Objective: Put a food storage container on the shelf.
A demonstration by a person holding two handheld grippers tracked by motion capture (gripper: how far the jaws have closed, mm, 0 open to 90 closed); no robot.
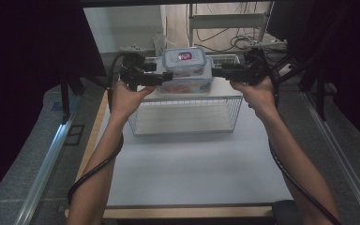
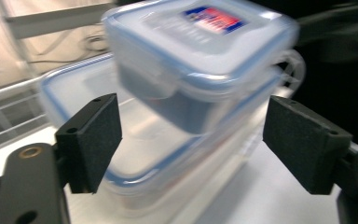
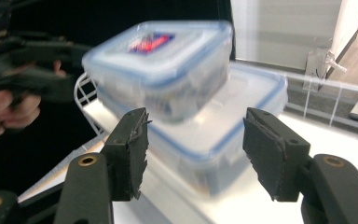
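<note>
2 stacked containers (image 1: 186, 70) sit atop wire basket (image 1: 187, 115)

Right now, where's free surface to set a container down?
Bare white table between the wire basket and the near edge, flanked by the forearms. Crowded on the basket: two stacked containers, small on large, with left gripper and right gripper flanking them.

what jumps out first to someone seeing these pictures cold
A small clear box with a blue-rimmed lid sits stacked on a larger lidded box, atop an upturned white wire basket at the table's far end. The left tool and right tool flank the stack, jaws open.
</note>
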